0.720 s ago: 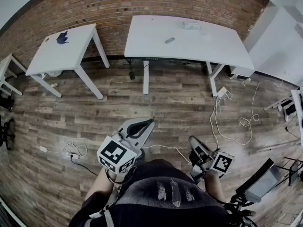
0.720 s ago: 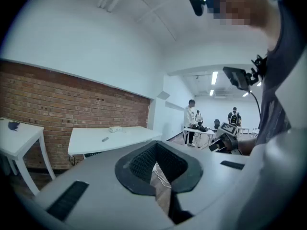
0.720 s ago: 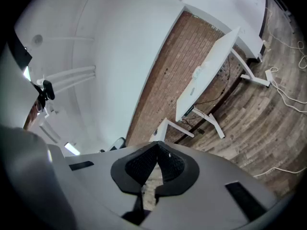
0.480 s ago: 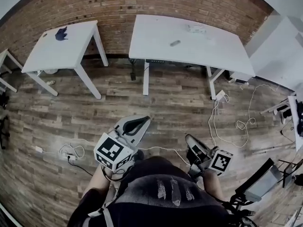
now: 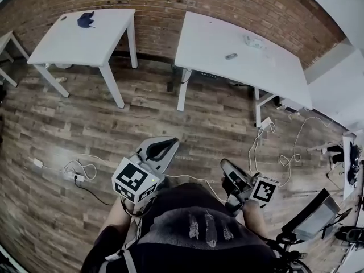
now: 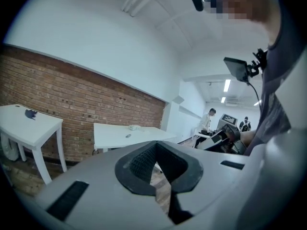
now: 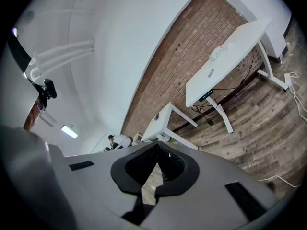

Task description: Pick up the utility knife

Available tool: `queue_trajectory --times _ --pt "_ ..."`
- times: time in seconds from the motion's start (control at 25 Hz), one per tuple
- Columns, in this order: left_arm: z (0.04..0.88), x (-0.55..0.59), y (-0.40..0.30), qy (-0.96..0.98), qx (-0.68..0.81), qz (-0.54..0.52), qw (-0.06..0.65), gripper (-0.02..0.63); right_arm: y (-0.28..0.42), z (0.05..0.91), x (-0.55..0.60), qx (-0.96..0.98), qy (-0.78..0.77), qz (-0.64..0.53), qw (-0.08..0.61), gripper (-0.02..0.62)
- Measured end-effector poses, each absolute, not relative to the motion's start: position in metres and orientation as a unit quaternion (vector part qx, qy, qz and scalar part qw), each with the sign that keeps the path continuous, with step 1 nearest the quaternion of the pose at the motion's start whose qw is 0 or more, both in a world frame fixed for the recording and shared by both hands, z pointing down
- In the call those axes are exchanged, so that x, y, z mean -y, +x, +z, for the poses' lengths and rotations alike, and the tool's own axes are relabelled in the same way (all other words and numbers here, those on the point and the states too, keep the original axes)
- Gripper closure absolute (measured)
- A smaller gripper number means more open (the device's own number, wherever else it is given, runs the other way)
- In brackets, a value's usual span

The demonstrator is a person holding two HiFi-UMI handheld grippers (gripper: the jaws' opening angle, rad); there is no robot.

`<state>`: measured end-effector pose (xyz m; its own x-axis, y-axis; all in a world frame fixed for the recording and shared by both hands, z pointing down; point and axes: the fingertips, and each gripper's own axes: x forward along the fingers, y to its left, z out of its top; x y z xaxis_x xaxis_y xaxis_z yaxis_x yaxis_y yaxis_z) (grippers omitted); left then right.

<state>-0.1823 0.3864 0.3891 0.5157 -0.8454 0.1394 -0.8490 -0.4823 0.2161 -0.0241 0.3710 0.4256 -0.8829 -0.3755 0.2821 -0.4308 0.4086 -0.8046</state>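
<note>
Wood floor [image 5: 187, 124] open ahead to both tables — gap between small table [image 5: 74, 38] and large table [image 5: 216, 38]; cables [image 5: 284, 159] trail right.

Left gripper [image 5: 166, 147] of mine: pale grey moulded plastic shell, rounded, smooth; black ribbed pads [image 6: 139, 164] line teardrop-shaped hollow at front; black rectangular slots [image 6: 67, 200] sunk in shell on either side; right gripper [image 5: 227, 168] same build, looks darker from head view; each carries white cube with black square markers; left marker cube [image 5: 135, 181] shows bold block pattern on two faces; right marker cube [image 5: 265, 190] likewise; I wear dark top [image 5: 199, 226] with pale feather-like print across chest.
</note>
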Motion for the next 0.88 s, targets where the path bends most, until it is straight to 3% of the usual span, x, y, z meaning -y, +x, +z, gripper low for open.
queue_trajectory --times 0.56,0.88 --pt "0.396 -0.375 -0.208 0.832 0.538 0.021 0.135 0.609 -0.059 0.433 -0.337 0.853 0.194 0.481 0.048 0.595" --pt "0.397 -0.326 -0.179 0.834 0.529 0.072 0.140 0.609 -0.034 0.444 -0.284 0.832 0.192 0.520 0.003 0.595"
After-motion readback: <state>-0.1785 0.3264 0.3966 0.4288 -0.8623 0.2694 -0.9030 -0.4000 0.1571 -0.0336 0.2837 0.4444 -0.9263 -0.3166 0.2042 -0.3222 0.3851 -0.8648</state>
